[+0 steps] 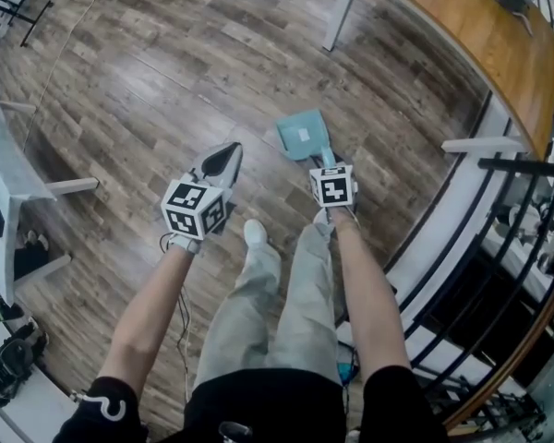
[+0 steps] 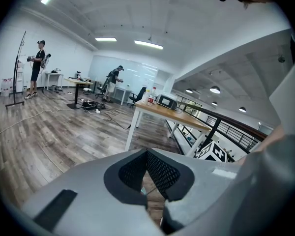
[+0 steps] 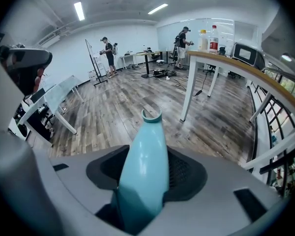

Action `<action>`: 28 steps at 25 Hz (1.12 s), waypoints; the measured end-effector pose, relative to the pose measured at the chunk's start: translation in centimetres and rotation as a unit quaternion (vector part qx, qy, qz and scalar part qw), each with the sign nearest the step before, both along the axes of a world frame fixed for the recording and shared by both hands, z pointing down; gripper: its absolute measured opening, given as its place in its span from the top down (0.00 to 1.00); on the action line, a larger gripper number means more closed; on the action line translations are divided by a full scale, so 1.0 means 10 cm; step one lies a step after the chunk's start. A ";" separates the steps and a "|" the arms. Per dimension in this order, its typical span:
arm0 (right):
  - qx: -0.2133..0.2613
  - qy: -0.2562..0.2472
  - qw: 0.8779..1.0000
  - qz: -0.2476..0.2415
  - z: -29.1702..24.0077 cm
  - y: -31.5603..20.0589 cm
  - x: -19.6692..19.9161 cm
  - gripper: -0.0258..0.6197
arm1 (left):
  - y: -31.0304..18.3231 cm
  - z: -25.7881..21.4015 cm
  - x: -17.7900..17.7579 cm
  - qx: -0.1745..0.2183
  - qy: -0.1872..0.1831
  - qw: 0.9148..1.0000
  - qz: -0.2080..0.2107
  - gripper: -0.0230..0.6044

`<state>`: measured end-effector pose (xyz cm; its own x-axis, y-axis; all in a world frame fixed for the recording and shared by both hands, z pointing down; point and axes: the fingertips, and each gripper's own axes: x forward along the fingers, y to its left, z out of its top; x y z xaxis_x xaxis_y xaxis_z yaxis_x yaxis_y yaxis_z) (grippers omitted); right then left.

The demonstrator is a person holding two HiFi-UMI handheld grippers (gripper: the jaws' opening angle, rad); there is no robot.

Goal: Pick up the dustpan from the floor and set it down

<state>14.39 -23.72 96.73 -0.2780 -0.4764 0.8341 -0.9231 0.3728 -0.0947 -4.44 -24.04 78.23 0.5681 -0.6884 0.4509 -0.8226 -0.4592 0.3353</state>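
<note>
Left gripper: jaws clenched together, nothing between them, idle above floor. Dustpan: teal, pan flat on floor ahead of right leg, handle running back toward person. Right gripper: jaws clamped on handle, pads against its sides. Risk: handle smooth, tapered, gripped far from pan; on lift, pan's weight may twist handle or slide it through pads.

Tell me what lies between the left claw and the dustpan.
Only bare wooden floor separates the left claw from the dustpan, as the head view shows.
</note>
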 end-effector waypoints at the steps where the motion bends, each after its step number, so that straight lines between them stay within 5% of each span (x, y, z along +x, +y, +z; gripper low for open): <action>1: -0.001 -0.001 1.000 0.000 0.00 0.00 -0.01 0.65 | 0.00 0.01 0.00 -0.001 0.000 1.000 0.000 0.97; 14: 0.026 0.074 0.997 0.013 -0.01 0.01 0.31 0.84 | 0.01 0.00 0.03 -0.003 -0.003 1.000 -0.003 0.97; 28: 0.040 0.046 0.998 0.020 -0.60 0.15 0.33 0.84 | 0.04 -0.47 -0.11 0.014 -0.006 1.000 -0.011 0.97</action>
